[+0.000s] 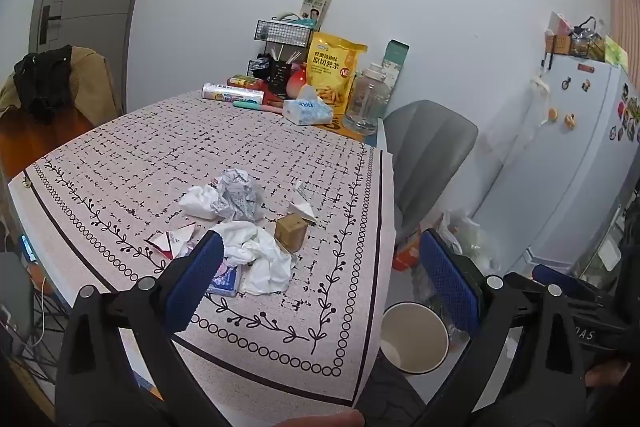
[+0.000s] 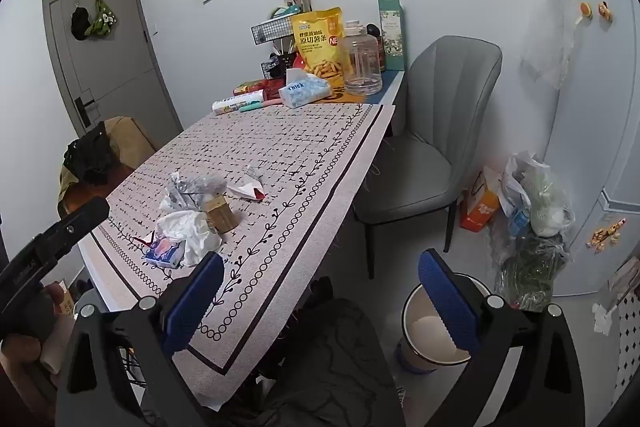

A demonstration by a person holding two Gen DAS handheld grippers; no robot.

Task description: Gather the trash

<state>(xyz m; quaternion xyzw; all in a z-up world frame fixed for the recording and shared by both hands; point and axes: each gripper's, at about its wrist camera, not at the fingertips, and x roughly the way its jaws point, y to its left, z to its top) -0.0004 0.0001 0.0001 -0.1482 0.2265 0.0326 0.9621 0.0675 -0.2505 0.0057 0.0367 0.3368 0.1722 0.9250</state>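
Both spread wide with nothing between the pads: left gripper (image 1: 320, 275) low in its frame, angled down over the table's near edge, right gripper (image 2: 320, 287) low too, tipped steeper toward the floor. Trash pile (image 1: 244, 223) mid-frame on the patterned tablecloth (image 1: 280, 155): crumpled paper, white tissues, small cardboard box (image 1: 291, 231), torn wrappers. Empty-looking bin (image 2: 436, 331) lower right on the floor.

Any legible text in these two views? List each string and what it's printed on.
"原切薯条" and "NE": yellow snack bag
"thick" (first letter unclear): blue tissue pack
"DAS", cut off: right gripper body, in the left wrist view
Blurred, unreadable: tall carton, green box, roll, crumpled printed paper, orange box on the floor
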